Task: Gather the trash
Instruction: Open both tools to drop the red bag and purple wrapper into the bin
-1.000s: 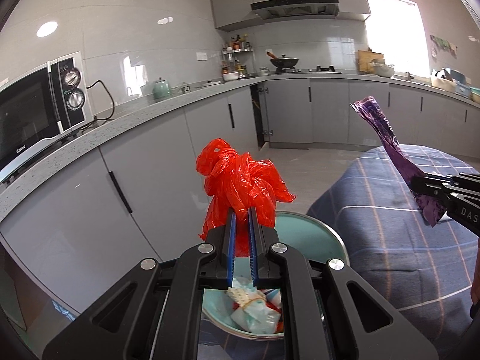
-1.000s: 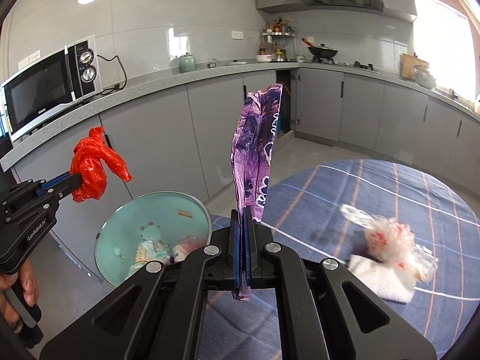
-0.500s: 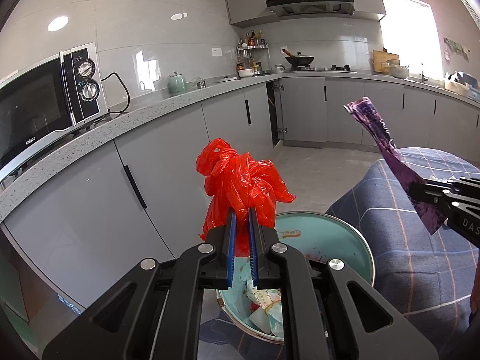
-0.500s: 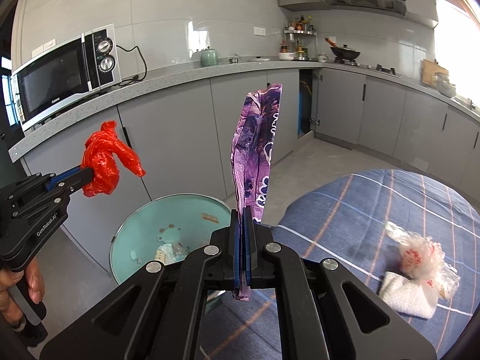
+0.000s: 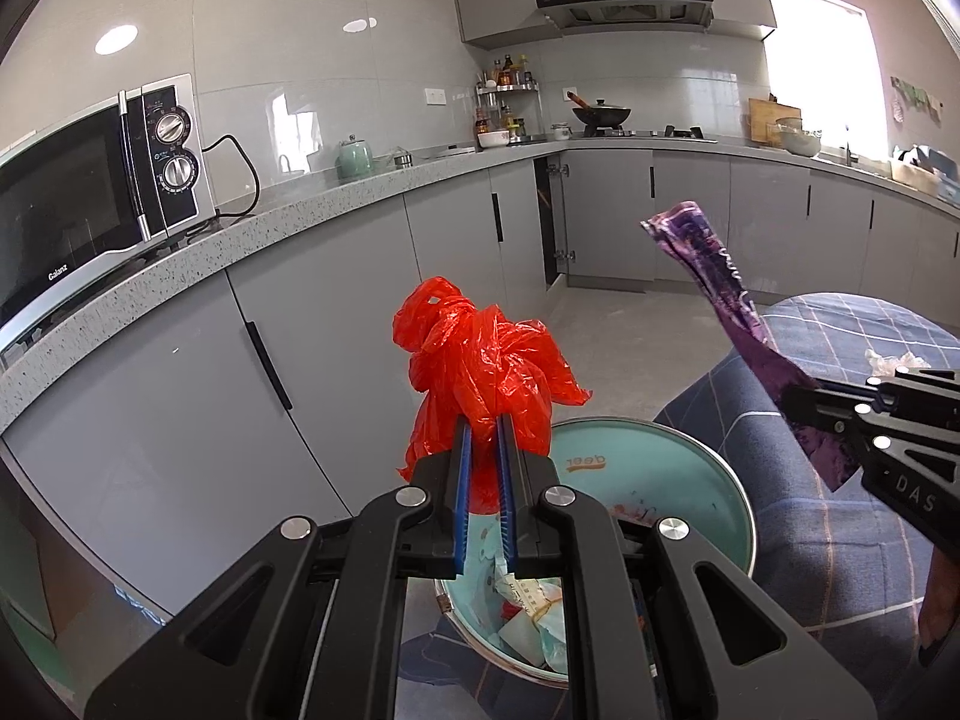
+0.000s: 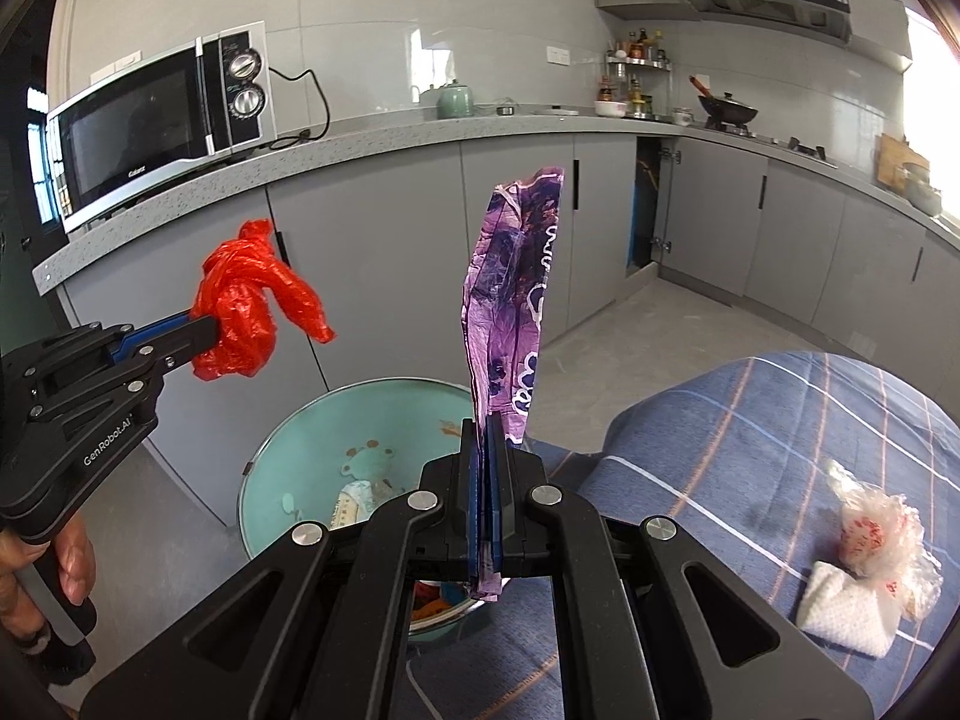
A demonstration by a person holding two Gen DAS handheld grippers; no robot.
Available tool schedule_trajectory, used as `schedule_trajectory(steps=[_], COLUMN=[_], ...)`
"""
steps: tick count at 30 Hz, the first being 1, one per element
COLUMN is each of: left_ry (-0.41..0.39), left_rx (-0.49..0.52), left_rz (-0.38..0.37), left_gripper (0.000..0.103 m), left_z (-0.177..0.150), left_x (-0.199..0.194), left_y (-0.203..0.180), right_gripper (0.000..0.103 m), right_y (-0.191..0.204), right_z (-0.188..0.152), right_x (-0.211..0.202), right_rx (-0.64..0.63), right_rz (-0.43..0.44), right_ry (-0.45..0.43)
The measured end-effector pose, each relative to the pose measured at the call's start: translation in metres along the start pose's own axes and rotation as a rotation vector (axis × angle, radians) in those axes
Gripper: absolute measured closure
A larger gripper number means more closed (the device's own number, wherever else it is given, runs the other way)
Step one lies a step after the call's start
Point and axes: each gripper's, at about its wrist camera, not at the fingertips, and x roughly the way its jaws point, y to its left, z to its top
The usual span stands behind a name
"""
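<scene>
My left tongs (image 5: 482, 426) are clamped almost shut on a crumpled red plastic bag (image 5: 480, 369), a glossy, knotted bunch that bulges above the blue pads with one loose tail hanging to the side. I hold it over the near rim of the pale green bin (image 5: 672, 468), which stands open on the floor just beside the edge of the blue checked tablecloth (image 6: 780, 420). Paper scraps lie in the bottom of the bin; what exactly they are I cannot make out.

My right tongs (image 6: 487, 426) are pressed fully together on a purple wrapper (image 6: 516, 294), long, flat and creased, printed with white curls, standing nearly upright above the bin's rim. On the cloth near its right edge a clear crinkled bag (image 6: 882, 534) with red print lies touching a white folded napkin (image 6: 846, 612).
</scene>
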Motion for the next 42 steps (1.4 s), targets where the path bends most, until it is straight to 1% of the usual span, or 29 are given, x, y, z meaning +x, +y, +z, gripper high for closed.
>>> schedule_trajectory(steps=[4, 5, 7, 8, 9, 10, 12, 13, 14, 15, 31, 33, 34, 42], left_ry=[0.003, 0.004, 0.005, 0.003, 0.002, -0.002, -0.004, -0.003, -0.001, -0.004, -0.001, -0.001, -0.003, 0.006], left_rx=[0.000, -0.001, -0.003, -0.006, -0.007, -0.005, 0.001, 0.001, 0.001, 0.003, 0.010, 0.012, 0.014, 0.040], left_rz=[-0.005, -0.005, -0.006, -0.002, 0.000, 0.000, 0.002, 0.000, -0.002, 0.002, -0.003, 0.000, 0.001, -0.014], left_gripper=[0.094, 0.092, 0.091, 0.085, 0.077, 0.067, 0.063, 0.061, 0.056, 0.055, 0.053, 0.050, 0.047, 0.046], left_z=[0.000, 0.000, 0.000, -0.001, -0.001, -0.001, -0.002, -0.002, -0.002, -0.002, -0.004, -0.004, -0.004, -0.008], left_x=[0.002, 0.002, 0.003, 0.003, 0.003, 0.003, 0.002, 0.003, 0.003, 0.002, 0.003, 0.003, 0.003, 0.003], left_y=[0.000, 0.000, 0.001, 0.002, 0.002, 0.001, -0.001, -0.002, -0.002, -0.003, -0.005, -0.005, -0.006, -0.018], right_gripper=[0.099, 0.099, 0.095, 0.093, 0.088, 0.081, 0.071, 0.070, 0.070, 0.070, 0.067, 0.065, 0.065, 0.063], right_y=[0.005, 0.008, 0.009, 0.009, 0.008, 0.006, 0.003, 0.002, 0.000, -0.002, -0.013, -0.015, -0.017, -0.036], right_z=[-0.002, -0.002, -0.003, -0.003, -0.004, -0.005, -0.006, -0.007, -0.008, -0.008, -0.017, -0.018, -0.020, -0.028], right_x=[0.005, 0.007, 0.009, 0.009, 0.010, 0.010, 0.010, 0.010, 0.010, 0.009, -0.001, -0.004, -0.005, -0.024], right_rx=[-0.014, -0.018, -0.027, -0.027, -0.023, -0.018, -0.011, -0.008, -0.001, 0.003, 0.040, 0.043, 0.043, 0.069], right_rz=[0.012, 0.016, 0.015, 0.014, 0.009, 0.014, 0.008, 0.006, 0.003, 0.001, -0.013, -0.015, -0.018, -0.055], right_ry=[0.009, 0.012, 0.013, 0.008, 0.008, 0.010, 0.007, 0.006, 0.008, 0.008, 0.000, 0.000, 0.000, -0.004])
